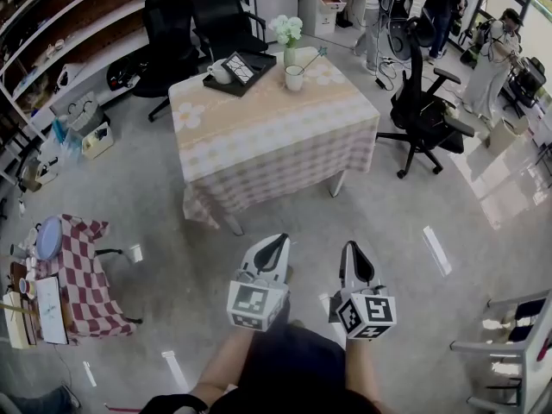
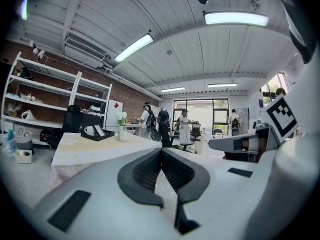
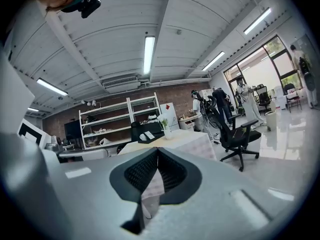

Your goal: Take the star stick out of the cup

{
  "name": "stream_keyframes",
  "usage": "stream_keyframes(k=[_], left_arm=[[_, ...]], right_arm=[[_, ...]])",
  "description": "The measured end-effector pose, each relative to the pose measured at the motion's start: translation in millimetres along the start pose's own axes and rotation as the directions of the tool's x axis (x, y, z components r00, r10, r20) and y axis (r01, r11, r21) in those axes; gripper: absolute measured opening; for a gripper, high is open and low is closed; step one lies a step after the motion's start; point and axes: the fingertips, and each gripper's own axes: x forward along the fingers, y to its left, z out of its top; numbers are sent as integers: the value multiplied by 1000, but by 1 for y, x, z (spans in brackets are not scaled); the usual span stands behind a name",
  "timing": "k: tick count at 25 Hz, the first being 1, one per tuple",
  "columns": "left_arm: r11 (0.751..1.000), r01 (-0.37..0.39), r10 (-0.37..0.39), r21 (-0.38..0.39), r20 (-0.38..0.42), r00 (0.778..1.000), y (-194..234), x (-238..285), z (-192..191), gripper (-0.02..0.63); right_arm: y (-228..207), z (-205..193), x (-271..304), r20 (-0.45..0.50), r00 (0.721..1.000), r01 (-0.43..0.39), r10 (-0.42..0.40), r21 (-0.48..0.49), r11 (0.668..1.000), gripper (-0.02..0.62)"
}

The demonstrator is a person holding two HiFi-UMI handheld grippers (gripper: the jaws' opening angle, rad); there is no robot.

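Star stick [image 1: 312,59]: leaning in white cup [image 1: 294,78] near far edge of checked tabletop [image 1: 259,136], beside flower vase [image 1: 289,34] and black tray [image 1: 233,79]; well apart from both sets of fingers, far ahead of them. Left gripper [image 1: 279,240] and right gripper [image 1: 351,247]: side by side over grey floor [image 1: 164,222], short of the tabletop, fingers of each pressed together with nothing between.
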Motion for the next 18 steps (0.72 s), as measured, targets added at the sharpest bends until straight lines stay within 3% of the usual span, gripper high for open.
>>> stream_keyframes(k=[18], left_arm=[[999, 17, -16, 30, -28, 999, 44, 101, 26, 11]], right_arm=[[-40, 27, 104, -10, 1000, 18, -17, 28, 999, 2]])
